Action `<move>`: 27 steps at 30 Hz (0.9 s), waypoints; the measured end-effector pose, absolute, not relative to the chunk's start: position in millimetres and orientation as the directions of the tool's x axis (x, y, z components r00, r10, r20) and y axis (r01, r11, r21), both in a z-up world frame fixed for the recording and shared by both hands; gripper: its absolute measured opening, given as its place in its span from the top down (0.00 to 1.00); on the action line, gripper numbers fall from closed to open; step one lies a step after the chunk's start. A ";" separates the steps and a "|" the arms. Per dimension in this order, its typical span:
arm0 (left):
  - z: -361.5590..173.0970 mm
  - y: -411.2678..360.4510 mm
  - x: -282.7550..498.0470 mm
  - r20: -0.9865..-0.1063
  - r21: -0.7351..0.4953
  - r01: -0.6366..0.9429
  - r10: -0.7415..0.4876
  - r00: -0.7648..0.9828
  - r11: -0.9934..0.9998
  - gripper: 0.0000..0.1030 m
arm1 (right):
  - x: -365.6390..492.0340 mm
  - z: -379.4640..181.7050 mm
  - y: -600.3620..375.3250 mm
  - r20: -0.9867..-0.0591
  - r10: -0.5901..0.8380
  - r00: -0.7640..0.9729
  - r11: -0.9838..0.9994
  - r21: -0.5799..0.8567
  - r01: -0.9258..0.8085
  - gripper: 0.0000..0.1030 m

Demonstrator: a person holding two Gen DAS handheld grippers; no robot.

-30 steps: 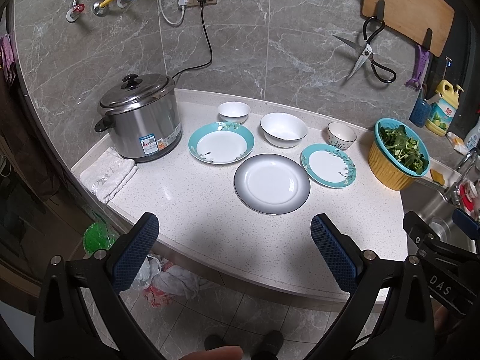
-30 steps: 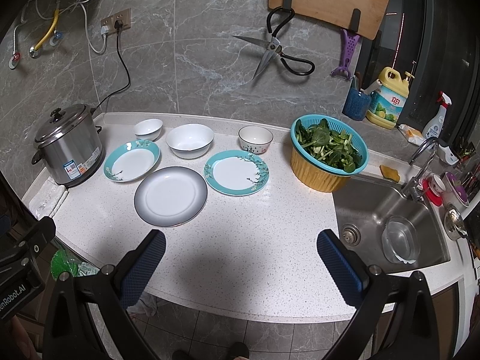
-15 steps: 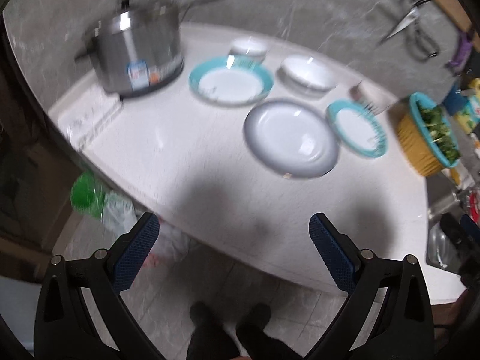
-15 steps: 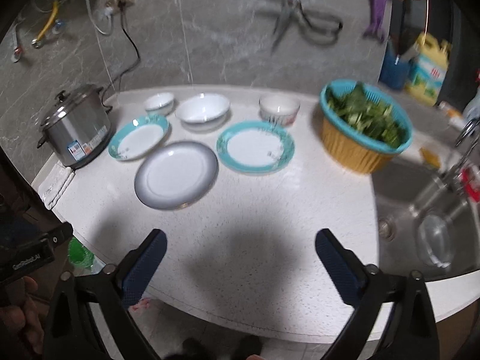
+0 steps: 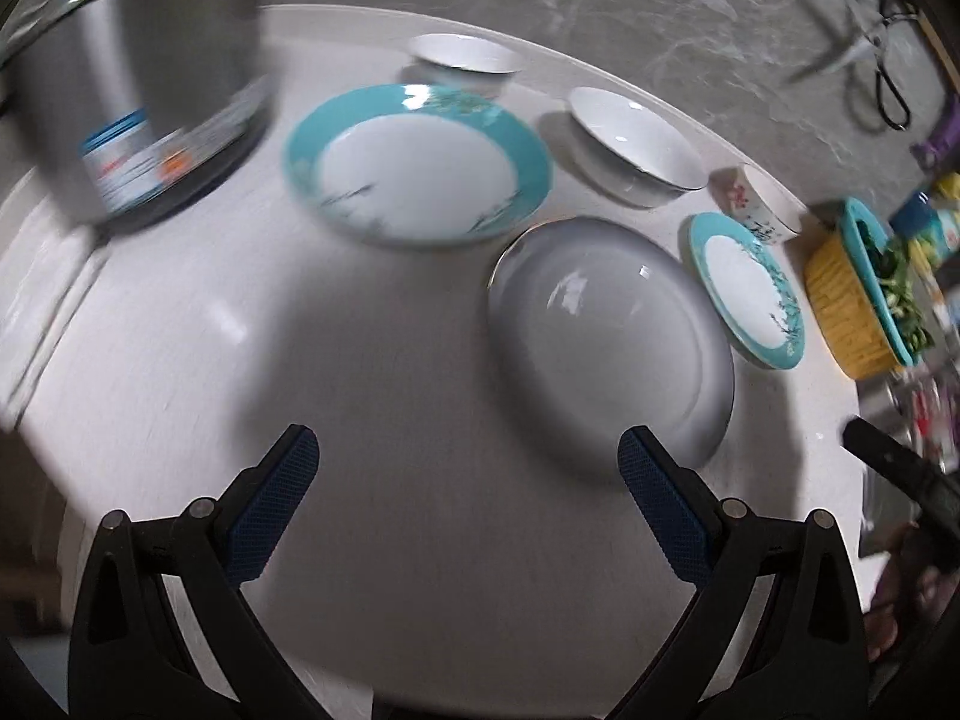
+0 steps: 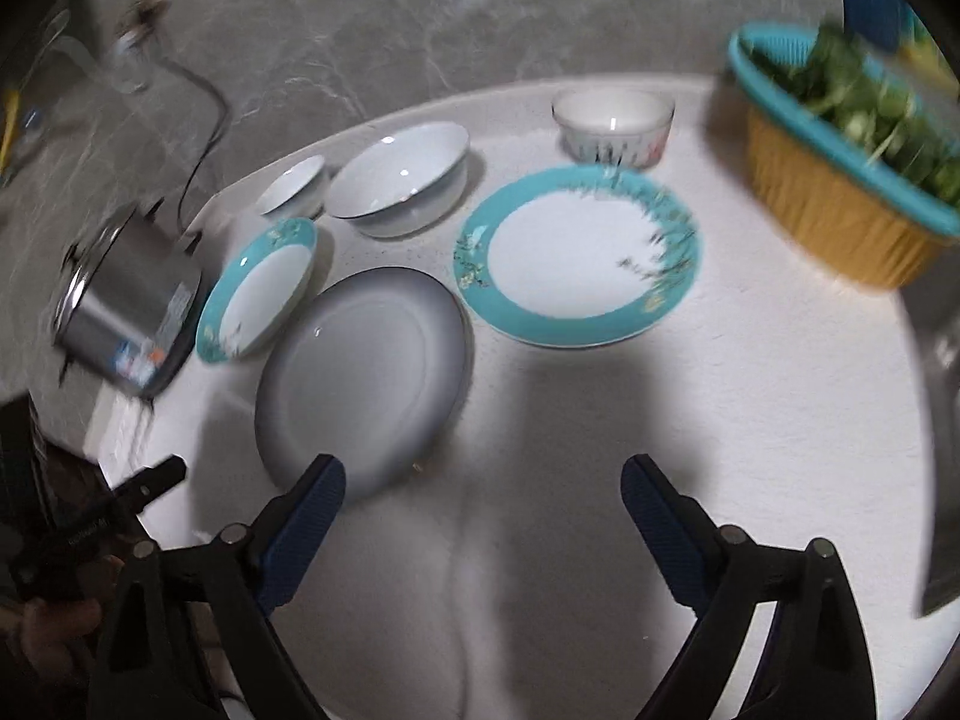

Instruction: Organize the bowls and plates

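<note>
On the white counter lie a grey-rimmed plate (image 5: 606, 342) (image 6: 366, 372) and two teal-rimmed plates, one on its left (image 5: 417, 165) (image 6: 258, 291) and one on its right (image 5: 747, 291) (image 6: 576, 255). Behind them stand a small white bowl (image 5: 462, 60) (image 6: 294, 186), a larger white bowl (image 5: 636, 144) (image 6: 399, 177) and a patterned bowl (image 5: 756, 204) (image 6: 612, 126). My left gripper (image 5: 468, 474) hangs open over bare counter just short of the grey plate. My right gripper (image 6: 483, 495) is open with nothing between its fingers, jaws closing slightly, left fingertip beside the grey plate's near rim.
A steel rice cooker (image 5: 126, 114) (image 6: 132, 312) stands at the left with a folded cloth (image 5: 42, 306) beside it. A yellow-and-teal colander of greens (image 5: 864, 300) (image 6: 840, 162) sits at the right, toward the sink. A marble wall backs the counter.
Both grippers have dropped and tilted down toward the counter, closing in on the plates. The dishes now loom larger; nothing has been touched or moved.
</note>
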State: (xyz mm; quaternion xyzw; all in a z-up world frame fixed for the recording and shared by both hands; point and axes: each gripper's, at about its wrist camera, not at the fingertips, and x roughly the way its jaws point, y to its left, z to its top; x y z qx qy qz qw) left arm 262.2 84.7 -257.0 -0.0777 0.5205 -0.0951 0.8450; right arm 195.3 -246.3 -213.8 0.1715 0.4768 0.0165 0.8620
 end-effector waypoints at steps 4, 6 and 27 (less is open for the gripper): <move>-282.9 82.7 315.3 -0.916 -0.249 0.154 -0.284 0.284 0.956 0.02 | 225.1 -237.3 -241.7 -0.824 0.234 0.517 0.899 0.386 0.208 0.16; -296.0 84.8 334.7 -0.924 -0.274 0.166 -0.307 0.228 0.947 0.03 | 232.5 -244.0 -236.8 -0.826 0.233 0.513 0.894 0.390 0.222 0.17; -319.6 51.0 394.1 -0.904 -0.374 0.247 -0.411 0.118 0.894 0.42 | 279.5 -280.5 -234.7 -0.789 0.371 0.489 0.864 0.487 0.130 0.47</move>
